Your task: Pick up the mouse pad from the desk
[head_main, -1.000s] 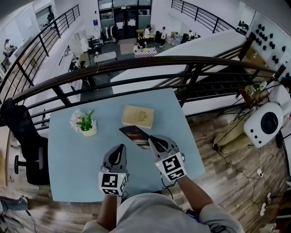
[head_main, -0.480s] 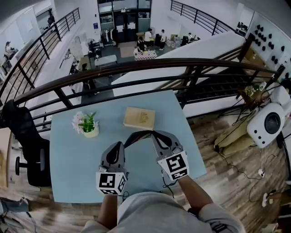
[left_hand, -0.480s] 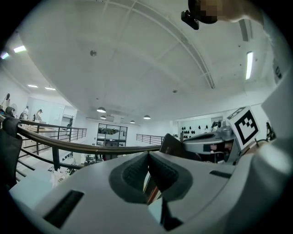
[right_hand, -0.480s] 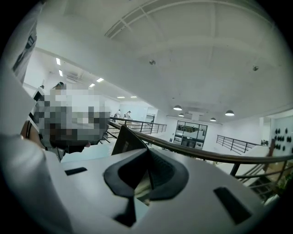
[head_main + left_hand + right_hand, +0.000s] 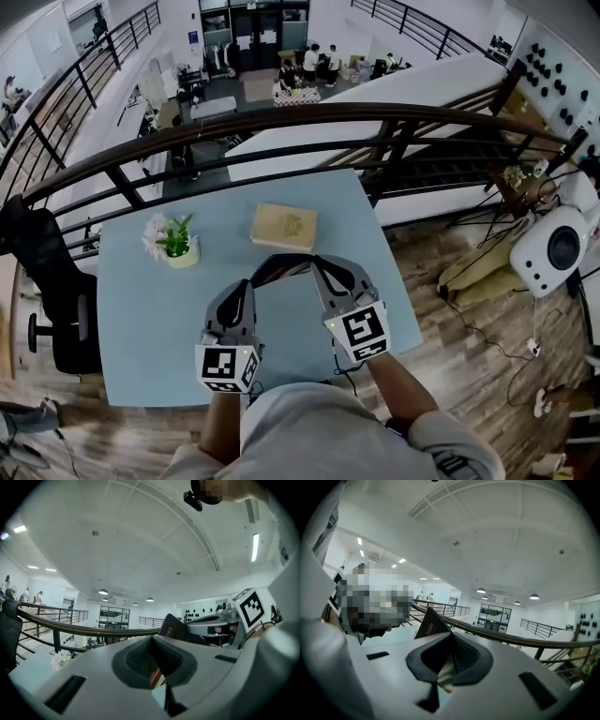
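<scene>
You hold the mouse pad [image 5: 281, 266] up off the desk [image 5: 141, 319] — the pick-up looks almost done. Your left gripper [image 5: 247, 287] pinches one end and your right gripper [image 5: 320, 266] pinches the other. Both sets of jaws are squeezed tight on the thin edge. The pad bends like a little bridge between them.

Next, I think you need to grip hard and lift both hands together, so the floppy pad does not slip out.

A tan book [image 5: 283, 226] and a small flower pot [image 5: 174, 247] sit on the desk past your grippers — apart from the pad, so nothing seems to block you. A dark railing [image 5: 281, 120] runs behind the desk.
</scene>
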### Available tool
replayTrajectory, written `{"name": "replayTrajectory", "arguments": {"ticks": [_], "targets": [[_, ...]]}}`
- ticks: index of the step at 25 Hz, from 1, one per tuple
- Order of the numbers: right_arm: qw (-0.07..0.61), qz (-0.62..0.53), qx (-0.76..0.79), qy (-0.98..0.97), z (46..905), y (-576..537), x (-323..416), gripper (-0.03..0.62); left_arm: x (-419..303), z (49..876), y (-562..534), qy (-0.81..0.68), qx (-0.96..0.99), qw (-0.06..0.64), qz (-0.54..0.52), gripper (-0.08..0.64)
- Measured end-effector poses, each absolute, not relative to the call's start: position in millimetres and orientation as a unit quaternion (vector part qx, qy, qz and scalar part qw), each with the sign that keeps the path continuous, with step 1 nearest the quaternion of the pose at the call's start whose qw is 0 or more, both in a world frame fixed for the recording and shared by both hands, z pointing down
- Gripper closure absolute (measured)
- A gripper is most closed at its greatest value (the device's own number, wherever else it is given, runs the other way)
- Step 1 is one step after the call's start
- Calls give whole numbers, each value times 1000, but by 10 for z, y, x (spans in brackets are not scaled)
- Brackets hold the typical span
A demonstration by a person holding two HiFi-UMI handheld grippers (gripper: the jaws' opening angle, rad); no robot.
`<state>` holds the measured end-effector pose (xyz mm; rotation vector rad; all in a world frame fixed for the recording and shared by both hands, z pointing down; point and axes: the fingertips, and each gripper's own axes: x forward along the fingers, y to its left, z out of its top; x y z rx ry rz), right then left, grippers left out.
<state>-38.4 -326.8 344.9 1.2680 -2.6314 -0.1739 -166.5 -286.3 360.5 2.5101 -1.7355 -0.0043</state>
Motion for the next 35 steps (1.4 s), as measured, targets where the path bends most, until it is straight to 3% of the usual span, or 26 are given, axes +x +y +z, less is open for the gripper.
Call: {"name": "replayTrajectory", "arguments": {"ticks": [35], "targets": [[104,-44,438,-892,3516,-3267,-252,578,-1556,3704,-2864,-564,824,55,5,548]]}}
